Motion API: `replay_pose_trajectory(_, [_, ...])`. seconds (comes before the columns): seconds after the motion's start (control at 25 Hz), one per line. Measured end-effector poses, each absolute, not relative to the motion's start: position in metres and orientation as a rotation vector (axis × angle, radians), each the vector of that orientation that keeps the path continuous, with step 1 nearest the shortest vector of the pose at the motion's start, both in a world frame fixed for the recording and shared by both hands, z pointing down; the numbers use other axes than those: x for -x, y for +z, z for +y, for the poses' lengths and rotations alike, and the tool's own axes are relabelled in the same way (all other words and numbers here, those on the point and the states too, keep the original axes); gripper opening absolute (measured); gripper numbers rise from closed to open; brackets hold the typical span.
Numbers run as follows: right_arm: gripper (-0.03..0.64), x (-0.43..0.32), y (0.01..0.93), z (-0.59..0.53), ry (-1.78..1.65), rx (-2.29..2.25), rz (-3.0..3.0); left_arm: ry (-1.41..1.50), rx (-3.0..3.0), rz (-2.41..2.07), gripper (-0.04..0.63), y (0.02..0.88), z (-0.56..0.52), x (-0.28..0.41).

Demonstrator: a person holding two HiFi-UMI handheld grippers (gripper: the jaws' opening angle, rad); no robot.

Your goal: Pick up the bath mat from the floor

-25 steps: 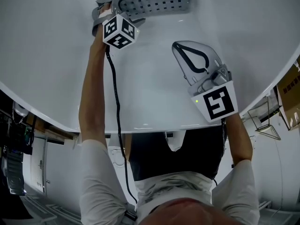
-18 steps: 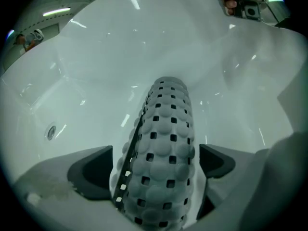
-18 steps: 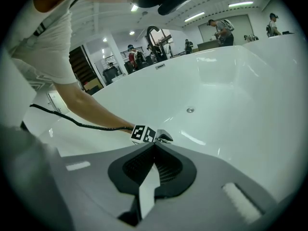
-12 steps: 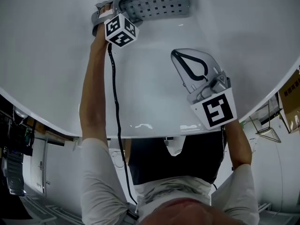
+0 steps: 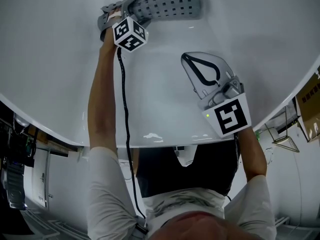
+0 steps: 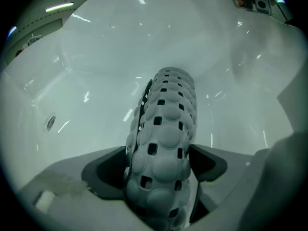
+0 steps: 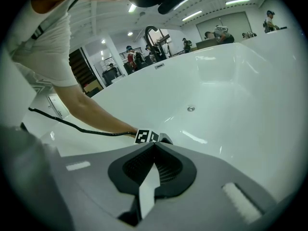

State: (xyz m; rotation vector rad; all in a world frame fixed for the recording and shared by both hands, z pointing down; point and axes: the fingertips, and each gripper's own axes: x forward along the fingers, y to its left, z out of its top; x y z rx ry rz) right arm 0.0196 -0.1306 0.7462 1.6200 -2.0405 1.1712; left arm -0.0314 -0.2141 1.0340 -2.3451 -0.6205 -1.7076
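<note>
Grey rubber bath mat [image 5: 167, 4] is lying rolled on tub [image 5: 60, 59] floor at 12 o'clock. The left gripper [image 5: 116, 13] jaws have just been closing, pads squeezing its end. Right gripper [image 5: 186, 58] is idling at 3, jaws together, empty. Risk: end-only grip, floppy roll prob slipping out on lift.
</note>
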Motion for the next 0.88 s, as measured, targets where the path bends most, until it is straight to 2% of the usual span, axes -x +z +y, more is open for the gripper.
replay_pose_trajectory(0.32, [0.003,-0.015,0.742,-0.130,1.175,-1.616,-2.032,-1.684,2.340,-0.561,0.291,1.021,-0.209,0.030])
replay_pose_trajectory(0.6, [0.003,-0.011,0.731,-0.133,1.146,-1.627,-2.047,-1.658,2.367,-0.524,0.225,1.004,-0.205,0.031])
replay_pose_trajectory(0.88, [0.002,-0.008,0.709,-0.132,1.115,-1.647,-2.054,-1.711,2.425,-0.448,0.189,0.977,-0.201,0.046])
